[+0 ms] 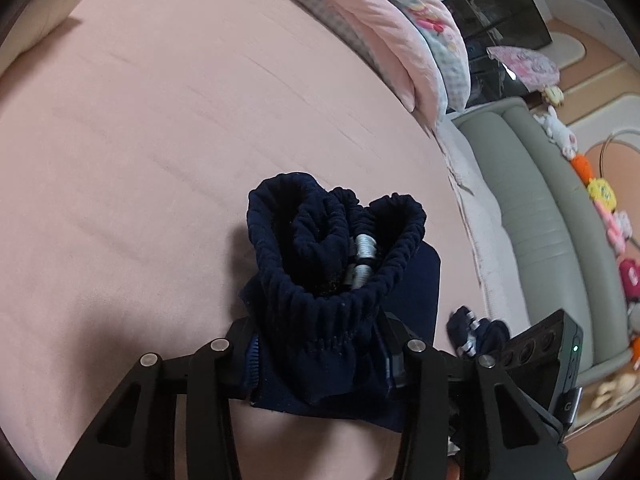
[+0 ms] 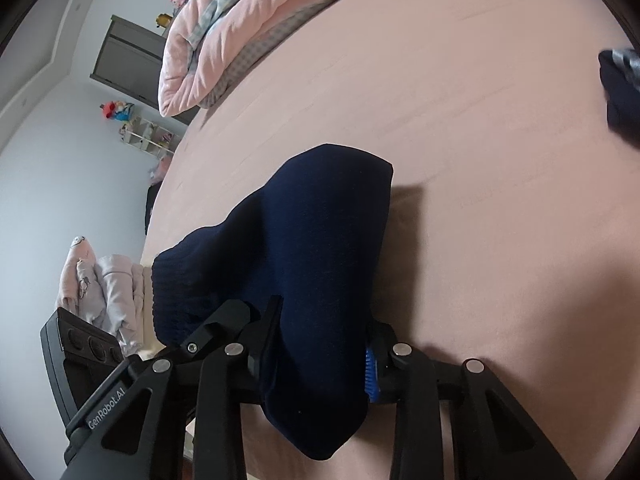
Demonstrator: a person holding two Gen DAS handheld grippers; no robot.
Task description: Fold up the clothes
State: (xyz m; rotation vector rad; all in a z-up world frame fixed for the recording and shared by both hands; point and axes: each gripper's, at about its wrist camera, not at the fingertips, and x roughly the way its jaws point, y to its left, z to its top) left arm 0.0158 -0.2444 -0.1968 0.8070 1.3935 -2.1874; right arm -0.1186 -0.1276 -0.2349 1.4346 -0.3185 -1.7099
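Observation:
A pair of navy trousers lies on the pink bed sheet (image 1: 160, 120). In the left wrist view its elastic waistband (image 1: 336, 240) is bunched upward, and grey drawstring tips (image 1: 362, 256) poke out of it. My left gripper (image 1: 320, 356) is shut on the cloth just below that waistband. In the right wrist view my right gripper (image 2: 320, 354) is shut on a navy trouser leg (image 2: 320, 220). The leg's ribbed cuff (image 2: 176, 292) hangs to the left. Blue pads (image 2: 371, 376) press against the fabric.
A folded pink quilt (image 1: 400, 20) lies across the far side of the bed. A grey-green padded bench (image 1: 540, 200) with toys (image 1: 600, 192) runs along the bed's right edge. Pale pink clothes (image 2: 112, 288) are piled at the left in the right wrist view.

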